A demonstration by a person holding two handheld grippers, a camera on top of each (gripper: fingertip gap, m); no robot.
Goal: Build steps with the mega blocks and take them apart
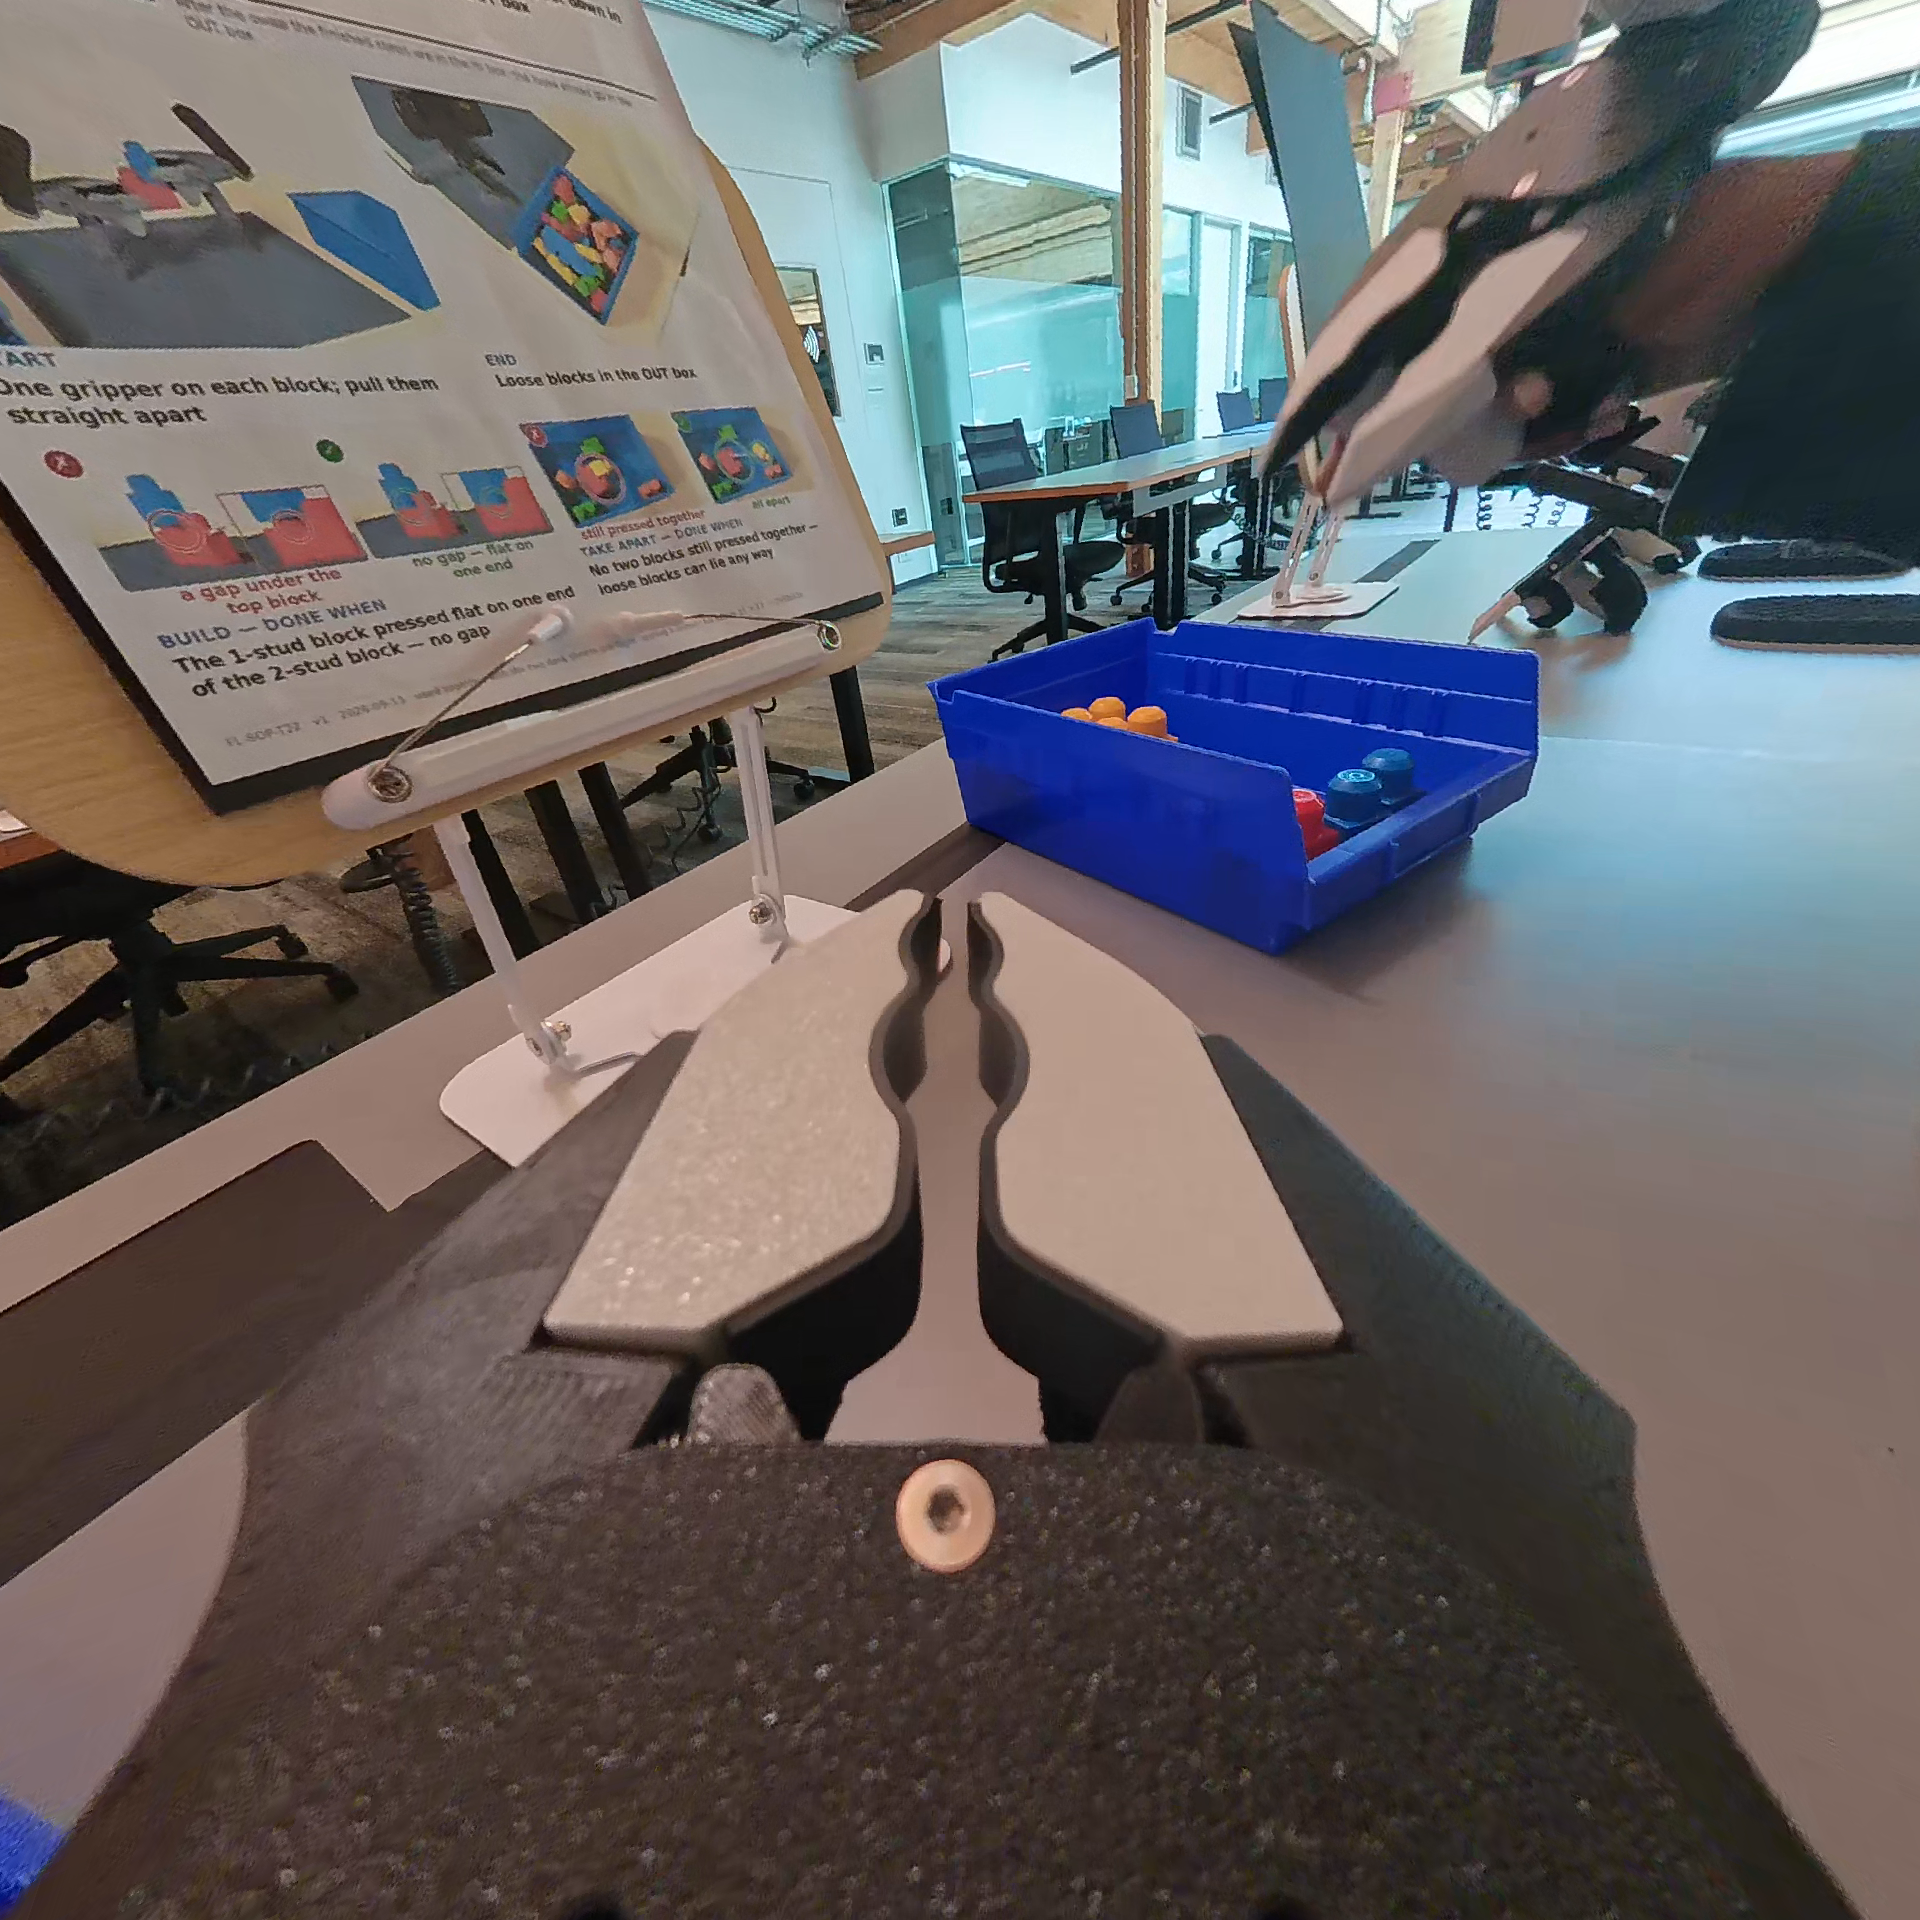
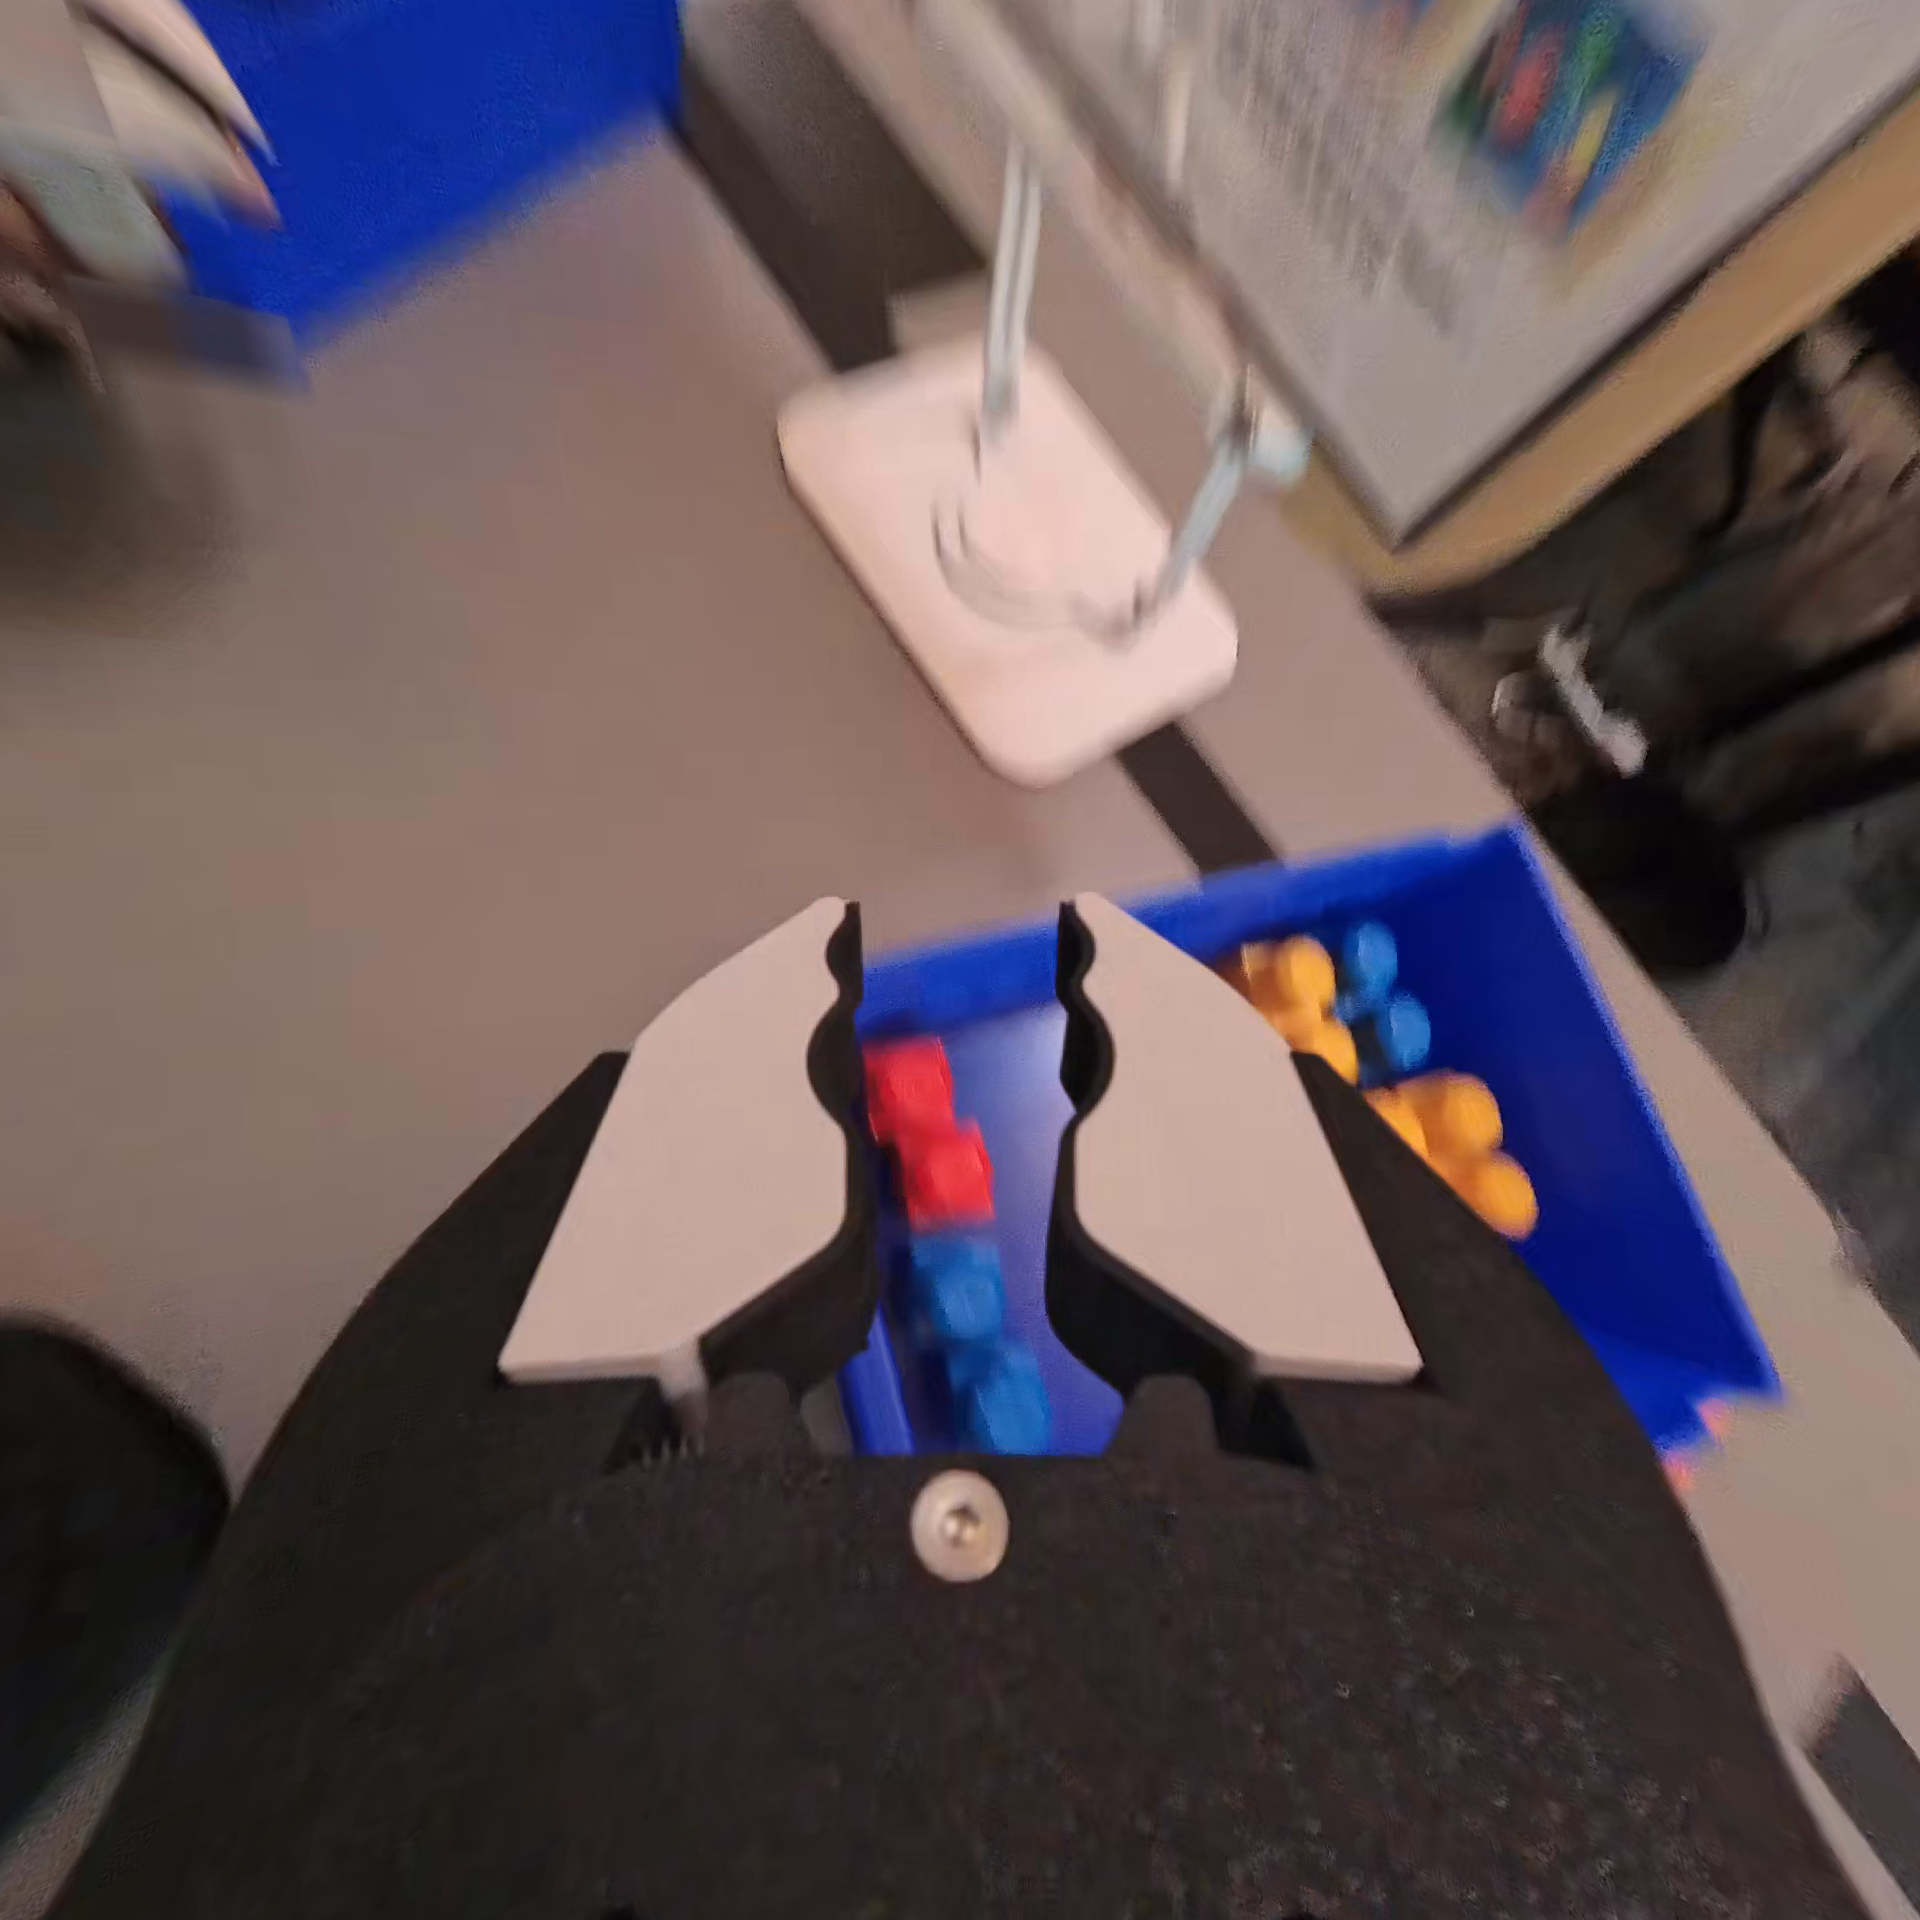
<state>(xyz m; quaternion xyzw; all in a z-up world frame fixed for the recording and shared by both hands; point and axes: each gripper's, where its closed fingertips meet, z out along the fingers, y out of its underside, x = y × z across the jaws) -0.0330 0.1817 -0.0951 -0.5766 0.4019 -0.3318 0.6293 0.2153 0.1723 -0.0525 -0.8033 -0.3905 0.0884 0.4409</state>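
Observation:
A blue bin (image 1: 1143, 831) on the grey table holds orange blocks (image 1: 1117, 717), blue blocks (image 1: 1371, 784) and a red block (image 1: 1311, 821). My left gripper (image 1: 956, 914) hovers low over the table, short of the bin, its jaws nearly together and empty. My right gripper (image 2: 958, 914) is open and empty, pointing down over the bin (image 2: 1558, 1039). Red blocks (image 2: 925, 1132) and blue blocks (image 2: 971, 1320) show between its fingers, and orange blocks (image 2: 1455, 1143) lie to the right. The right gripper also shows in the left wrist view (image 1: 1309, 457), high above the bin.
An instruction sheet on a wooden board (image 1: 416, 364) stands on a white base (image 1: 623, 1029) left of the bin; the base also shows in the right wrist view (image 2: 1008, 592). A second blue bin (image 2: 416, 135) sits farther off. The right wrist view is blurred. My hands' fingertips stand some 25 cm from each other.

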